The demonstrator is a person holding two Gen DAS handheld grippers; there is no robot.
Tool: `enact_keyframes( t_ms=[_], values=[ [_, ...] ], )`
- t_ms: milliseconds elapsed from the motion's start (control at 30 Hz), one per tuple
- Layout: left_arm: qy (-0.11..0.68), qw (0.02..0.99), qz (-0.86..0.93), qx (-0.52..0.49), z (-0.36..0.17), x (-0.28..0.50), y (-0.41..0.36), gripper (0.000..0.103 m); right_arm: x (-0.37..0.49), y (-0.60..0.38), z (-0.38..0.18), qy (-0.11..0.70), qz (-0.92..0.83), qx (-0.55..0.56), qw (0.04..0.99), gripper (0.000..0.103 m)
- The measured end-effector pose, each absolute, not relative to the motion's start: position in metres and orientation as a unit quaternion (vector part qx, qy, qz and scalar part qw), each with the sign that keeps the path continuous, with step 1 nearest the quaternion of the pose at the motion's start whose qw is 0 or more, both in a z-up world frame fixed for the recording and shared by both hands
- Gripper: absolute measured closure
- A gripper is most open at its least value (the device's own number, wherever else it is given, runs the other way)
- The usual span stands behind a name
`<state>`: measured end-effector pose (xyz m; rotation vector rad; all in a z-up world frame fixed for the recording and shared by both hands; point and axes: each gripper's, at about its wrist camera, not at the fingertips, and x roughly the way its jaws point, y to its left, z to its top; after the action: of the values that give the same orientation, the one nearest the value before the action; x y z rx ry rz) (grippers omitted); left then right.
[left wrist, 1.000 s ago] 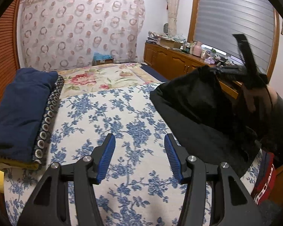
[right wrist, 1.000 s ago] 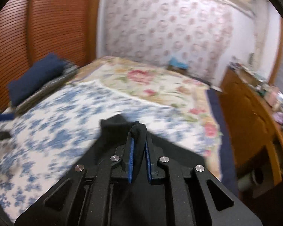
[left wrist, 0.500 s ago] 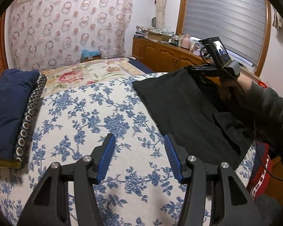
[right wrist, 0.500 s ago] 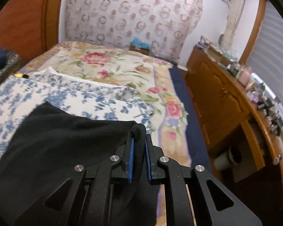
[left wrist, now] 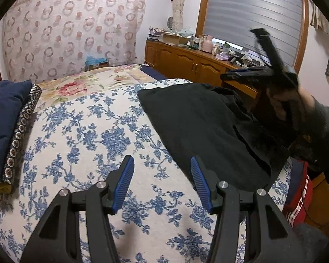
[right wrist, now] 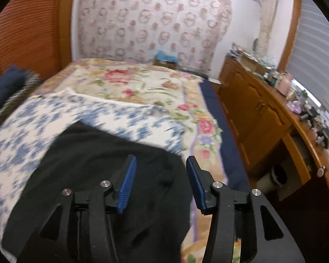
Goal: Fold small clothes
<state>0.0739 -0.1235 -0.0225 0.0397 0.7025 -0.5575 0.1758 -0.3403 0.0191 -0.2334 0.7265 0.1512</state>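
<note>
On the blue-flowered sheet (left wrist: 81, 135), toward its right edge, the black garment (left wrist: 199, 127) is lying spread out — nothing is gripping it. Your right gripper (right wrist: 161, 175) is hovering over that cloth with its jaws apart. Your left gripper (left wrist: 162, 175) is also gaping wide, hanging above bare sheet just beside the garment's near edge.

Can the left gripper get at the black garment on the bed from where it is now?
Probably yes: the left gripper is open, and only bare floral bedspread lies between it and the black garment.
</note>
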Motion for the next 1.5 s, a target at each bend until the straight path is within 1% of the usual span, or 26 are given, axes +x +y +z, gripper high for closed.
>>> enact_keyframes(
  t_ms=[100,233,500,667,700,800,833,933,1300,1500],
  values=[
    [0.342,0.898,-0.274,0.021,-0.025,0.071,-0.129,0.050,0.144,-0.321,0.012,0.356,0.115,-0.122,0.919,0.054],
    [0.347,0.895,-0.280,0.026,-0.028,0.069,-0.136,0.050,0.114,-0.303,-0.009,0.379,0.156,-0.116,0.905,0.054],
    [0.353,0.889,-0.289,0.036,-0.033,0.064,-0.149,0.050,0.096,-0.287,-0.038,0.415,0.176,-0.108,0.886,0.054],
    [0.354,0.887,-0.293,0.039,-0.034,0.061,-0.152,0.050,0.089,-0.297,-0.047,0.427,0.176,-0.093,0.882,0.055],
    [0.354,0.887,-0.294,0.039,-0.034,0.060,-0.152,0.050,0.086,-0.301,-0.047,0.429,0.180,-0.090,0.881,0.057],
    [0.355,0.886,-0.295,0.039,-0.035,0.060,-0.154,0.050,0.079,-0.306,-0.048,0.433,0.185,-0.089,0.878,0.073],
    [0.355,0.886,-0.296,0.040,-0.035,0.060,-0.155,0.050,0.076,-0.308,-0.048,0.434,0.189,-0.090,0.876,0.086],
    [0.355,0.885,-0.297,0.042,-0.035,0.059,-0.156,0.050,0.062,-0.316,-0.043,0.431,0.194,-0.089,0.877,0.092],
    [0.356,0.883,-0.302,0.049,-0.034,0.056,-0.163,0.050,0.007,-0.364,-0.016,0.412,0.138,-0.064,0.898,0.094],
    [0.357,0.883,-0.301,0.051,-0.034,0.055,-0.166,0.050,-0.001,-0.378,-0.013,0.413,0.110,-0.058,0.902,0.094]
  ],
)
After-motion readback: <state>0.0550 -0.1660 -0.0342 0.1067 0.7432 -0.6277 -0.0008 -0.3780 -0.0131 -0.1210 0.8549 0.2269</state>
